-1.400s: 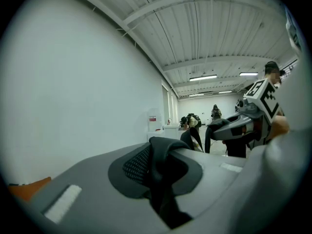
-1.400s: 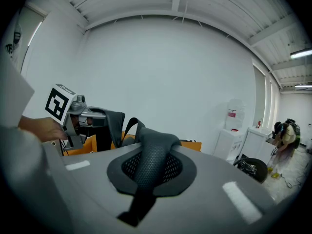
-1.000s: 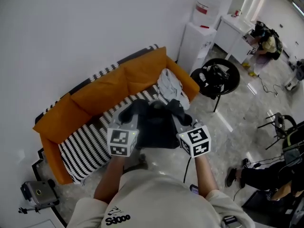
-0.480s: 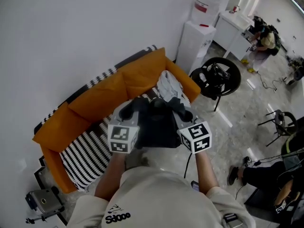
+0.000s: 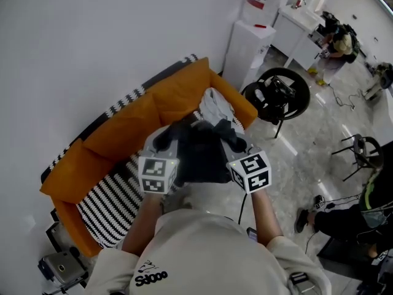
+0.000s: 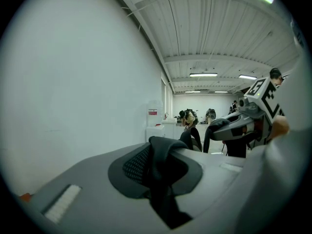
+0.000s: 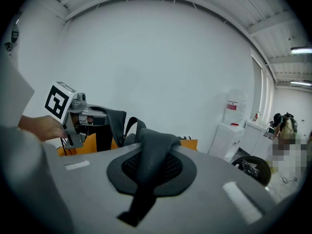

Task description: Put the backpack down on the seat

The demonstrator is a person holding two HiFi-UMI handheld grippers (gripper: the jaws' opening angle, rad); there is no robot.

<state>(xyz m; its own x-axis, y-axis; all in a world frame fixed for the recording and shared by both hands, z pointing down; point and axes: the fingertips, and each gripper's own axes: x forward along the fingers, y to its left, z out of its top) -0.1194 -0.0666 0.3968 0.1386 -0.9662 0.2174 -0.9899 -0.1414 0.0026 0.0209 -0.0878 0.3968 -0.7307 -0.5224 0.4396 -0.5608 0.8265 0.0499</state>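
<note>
1. left gripper (image 5: 166, 143): clenched on a dark padded strap (image 6: 163, 167) of the backpack (image 5: 199, 158), with the strap bunched between jaws that are nearly together.
2. right gripper (image 5: 232, 145): same, jaws pinched tight on a mesh strap (image 7: 152, 162).
3. the backpack hangs between the two grippers in front of the person, over the right half of the striped seat (image 5: 113, 195) by its front edge. it's not down yet, and i can't tell its height above the cushion.
4. handling, my read: soft fabric bag, so it should sag and slump on landing. weight unknown. the straps are padded, so slip risk is low, but the load can swing under them. the straps are the right hold; keep both level so it doesn't tip.
5. back edge: the sofa (image 5: 58, 177) sits against the wall (image 5: 92, 42), and the orange backrest (image 5: 135, 125) stops travel there.
6. right end of the seat: a pale cloth (image 5: 216, 106) lies just beyond the bag, so a drop there lands on it. the left half shows bare stripes, so there's more room.
7. off the sofa's right corner are a water dispenser (image 5: 245, 48) and a round black frame (image 5: 276, 94), so keep the right arm in.
8. front edge: set too close, the bag could roll onto the floor (image 5: 301, 158). aim toward the backrest.
</note>
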